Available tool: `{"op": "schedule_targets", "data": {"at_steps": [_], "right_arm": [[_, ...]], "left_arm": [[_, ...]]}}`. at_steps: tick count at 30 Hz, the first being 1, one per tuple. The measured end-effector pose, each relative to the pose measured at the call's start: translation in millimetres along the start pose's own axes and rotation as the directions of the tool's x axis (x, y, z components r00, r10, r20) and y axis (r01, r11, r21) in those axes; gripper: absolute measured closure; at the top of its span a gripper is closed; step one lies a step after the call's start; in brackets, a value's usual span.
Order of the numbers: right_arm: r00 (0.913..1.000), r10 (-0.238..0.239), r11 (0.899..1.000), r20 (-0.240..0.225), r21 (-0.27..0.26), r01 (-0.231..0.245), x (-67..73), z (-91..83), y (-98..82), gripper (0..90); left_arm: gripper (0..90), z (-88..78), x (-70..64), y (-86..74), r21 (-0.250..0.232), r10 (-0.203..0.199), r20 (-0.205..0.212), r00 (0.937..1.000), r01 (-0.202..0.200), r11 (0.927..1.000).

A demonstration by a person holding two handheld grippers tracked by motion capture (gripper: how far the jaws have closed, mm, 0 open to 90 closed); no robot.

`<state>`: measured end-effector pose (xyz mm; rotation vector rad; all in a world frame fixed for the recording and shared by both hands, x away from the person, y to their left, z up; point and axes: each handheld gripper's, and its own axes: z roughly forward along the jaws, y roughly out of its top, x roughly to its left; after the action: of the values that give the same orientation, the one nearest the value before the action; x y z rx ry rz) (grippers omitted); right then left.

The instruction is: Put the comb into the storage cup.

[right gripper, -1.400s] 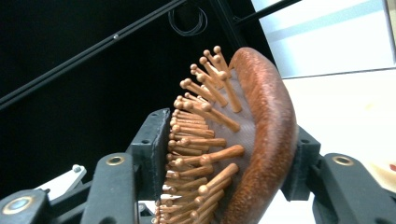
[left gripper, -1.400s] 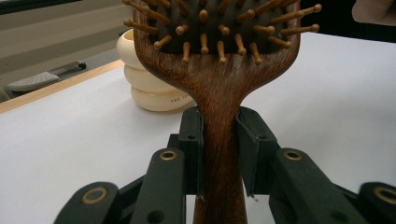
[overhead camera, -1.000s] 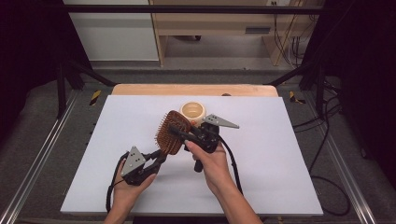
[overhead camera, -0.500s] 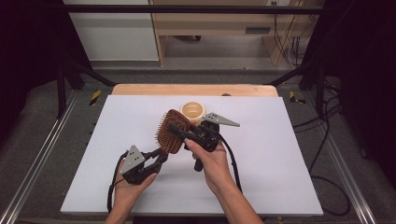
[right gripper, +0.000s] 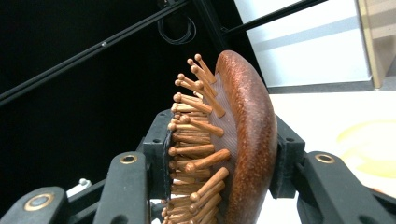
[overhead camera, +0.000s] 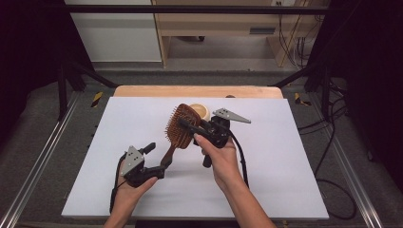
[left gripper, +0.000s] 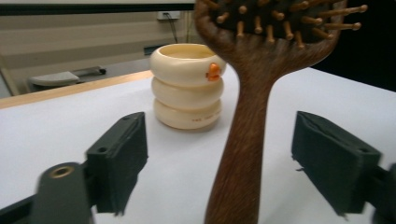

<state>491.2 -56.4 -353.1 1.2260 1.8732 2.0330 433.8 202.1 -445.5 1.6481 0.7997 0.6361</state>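
High view: right gripper [overhead camera: 190, 127] pinches the brush [overhead camera: 182, 127] head above the white counter [overhead camera: 285, 156]; left gripper [overhead camera: 157, 156] flanks the handle. Left gripper view: fingers [left gripper: 119, 158] just opened, spread clear of the handle (cream cup [left gripper: 187, 85] behind). Right gripper view: fingers [right gripper: 156, 154] clamp the head

Top of the hairbrush [left gripper: 261, 56] head cut off by the upper edge in the left gripper view; handle end cut off at the bottom. Lower bristles cut off at the bottom of the right gripper view. Cream ringed container [overhead camera: 199, 111] half hidden behind the brush head in the high view. Small print on it unreadable.
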Motion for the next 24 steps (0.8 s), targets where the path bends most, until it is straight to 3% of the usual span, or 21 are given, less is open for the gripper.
{"op": "schedule_targets", "data": {"at_steps": [5,11,19,24], "right_arm": [[0.9998,-0.007,1.000,0.017,-0.015,0.007,-4.4,-4.0,5.4,52.5],[0.9990,-0.025,1.000,0.039,-0.016,0.025,-10.8,-5.7,15.0,52.3],[0.9980,-0.027,0.999,0.057,-0.030,0.029,-16.1,-7.0,24.5,52.2],[0.9975,-0.024,0.999,0.067,-0.034,0.026,-18.8,-7.9,27.5,52.1]], "left_arm": [[8.9,-7.5,7.2,2.5,-0.016,-0.011,-0.069,0.9976,0.010,0.9998],[5.6,-15.4,18.9,2.0,-0.015,-0.032,-0.109,0.9935,0.030,0.9994],[4.2,-22.9,24.8,1.0,-0.017,-0.045,-0.125,0.9912,0.043,0.9989],[3.6,-29.8,23.7,-3.1,0.003,-0.032,-0.129,0.9912,0.032,0.9995]]}}
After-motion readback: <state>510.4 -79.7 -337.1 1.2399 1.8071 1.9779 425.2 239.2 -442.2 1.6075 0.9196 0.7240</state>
